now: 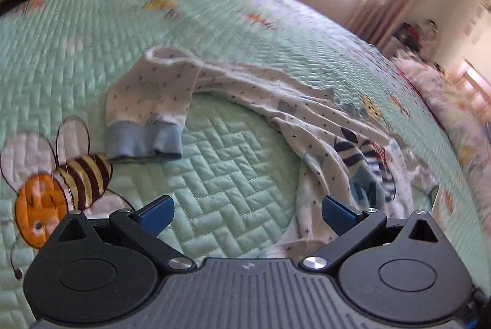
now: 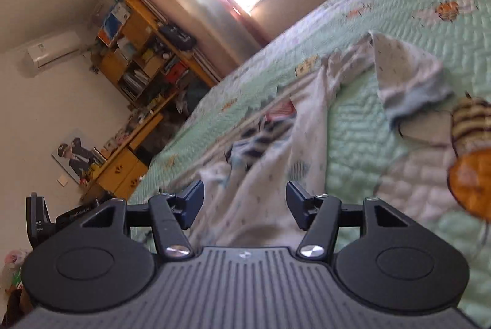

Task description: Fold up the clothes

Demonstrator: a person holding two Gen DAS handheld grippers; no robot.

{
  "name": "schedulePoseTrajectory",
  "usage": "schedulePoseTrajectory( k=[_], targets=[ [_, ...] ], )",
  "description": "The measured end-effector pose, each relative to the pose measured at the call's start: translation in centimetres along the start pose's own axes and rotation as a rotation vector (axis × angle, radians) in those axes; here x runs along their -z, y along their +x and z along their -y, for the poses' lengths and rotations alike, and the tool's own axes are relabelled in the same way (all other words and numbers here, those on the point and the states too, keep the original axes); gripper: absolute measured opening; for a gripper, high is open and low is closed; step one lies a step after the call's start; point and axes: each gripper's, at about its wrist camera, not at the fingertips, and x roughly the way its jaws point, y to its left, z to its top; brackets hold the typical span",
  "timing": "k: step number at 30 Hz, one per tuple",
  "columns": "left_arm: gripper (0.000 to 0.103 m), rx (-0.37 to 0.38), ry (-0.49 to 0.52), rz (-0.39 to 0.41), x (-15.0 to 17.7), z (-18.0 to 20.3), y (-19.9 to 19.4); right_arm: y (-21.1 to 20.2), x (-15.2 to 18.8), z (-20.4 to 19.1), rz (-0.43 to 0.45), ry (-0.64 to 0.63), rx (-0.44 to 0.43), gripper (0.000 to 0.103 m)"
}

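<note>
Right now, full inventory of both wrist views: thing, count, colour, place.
garment: one, white with small dark specks and a striped print, spread rumpled across the quilt
sleeve cuff: one, light blue, folded back beside the bee
quilt: one, mint green, covering the bed
bee: one large, orange head, brown and yellow stripes, stitched on the quilt
curtains: pink, at the bright window
shelf unit: one, yellow wood, cluttered, against the wall
air conditioner: one, white, on the wall
left tongs: open, empty
right tongs: open, over the garment
</note>
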Motion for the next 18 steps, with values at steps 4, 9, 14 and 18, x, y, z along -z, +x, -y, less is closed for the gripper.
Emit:
schedulePoseTrajectory(
  k=[4, 9, 14, 18],
  targets=[
    [0.094, -0.002, 0.477, 0.118, 2.9, 4.5, -0.5, -1.4, 0.9, 0.6, 0.016, 0.043, -0.002, 0.063],
    [0.069, -0.027, 0.886, 0.182, 5.1, 6.9, -0.2, -2.7, 1.8, 0.5, -0.001, 0.013, -0.002, 0.068],
    [0.069, 0.051, 0.943, 0.131, 4.1, 5.4, -0.1, -2.8, 2.3, 1.5, -0.006, 0.044, 0.010, 0.072],
    [0.069, 0.106, 1.035, 0.064, 4.3, 4.2, 1.0, -2.2, 2.8, 2.0, -0.032, 0.078, 0.014, 0.074]
  ],
)
